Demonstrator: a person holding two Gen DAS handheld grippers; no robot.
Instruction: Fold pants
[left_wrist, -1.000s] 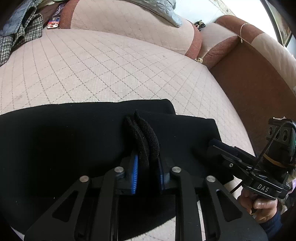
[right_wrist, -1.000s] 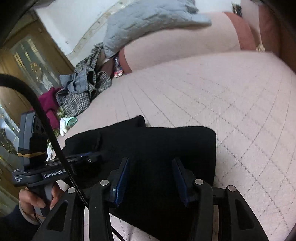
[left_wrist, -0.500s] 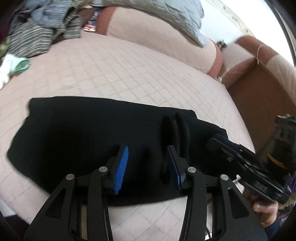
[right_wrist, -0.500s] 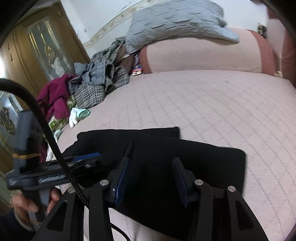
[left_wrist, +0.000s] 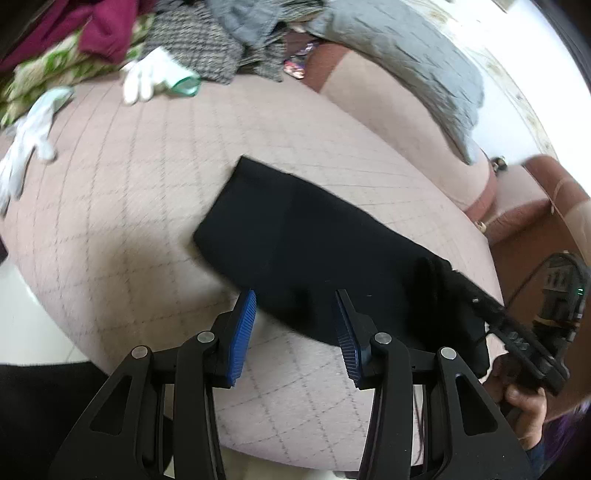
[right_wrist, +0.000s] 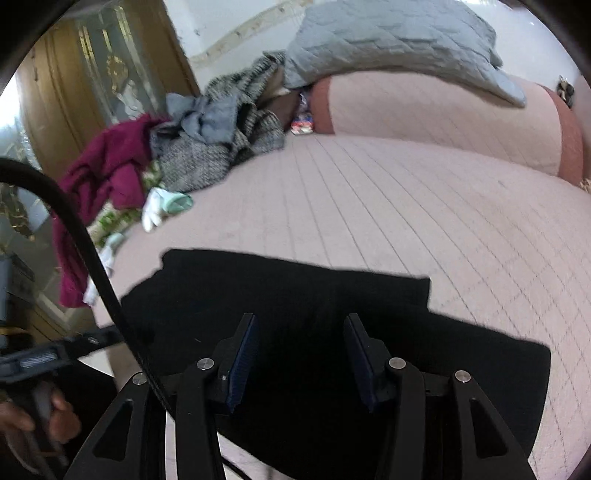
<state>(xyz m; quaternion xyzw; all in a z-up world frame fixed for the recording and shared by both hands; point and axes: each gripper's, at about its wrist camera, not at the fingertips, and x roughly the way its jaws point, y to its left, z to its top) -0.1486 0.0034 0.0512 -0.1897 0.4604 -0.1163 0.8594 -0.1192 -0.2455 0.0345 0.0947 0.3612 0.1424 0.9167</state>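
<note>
The black pants (left_wrist: 314, 251) lie folded into a long flat strip on the pink quilted bed (left_wrist: 129, 203). My left gripper (left_wrist: 295, 325) hovers open over the strip's near edge, with nothing pinched between its blue pads (left_wrist: 240, 332). A small raised crease (left_wrist: 424, 266) stands near the strip's right end. A hand holds the right gripper (left_wrist: 476, 299) there. In the right wrist view, the right gripper (right_wrist: 299, 347) is open above the pants (right_wrist: 314, 295), with only flat cloth below it. The left gripper (right_wrist: 99, 338) shows at the left edge.
A heap of clothes, maroon (right_wrist: 107, 166) and grey tweed (right_wrist: 207, 158), sits at the bed's far left with white gloves (left_wrist: 147, 77) beside it. A grey quilted pillow (right_wrist: 388, 40) rests on the pink bolster (right_wrist: 443, 118). A brown sofa arm (left_wrist: 535, 206) is on the right.
My left gripper let go of the pinched fold of black cloth, opened, and drew back leftward to the near edge. The right gripper backed away from the pants too. Both views swung towards the clothes heap.
</note>
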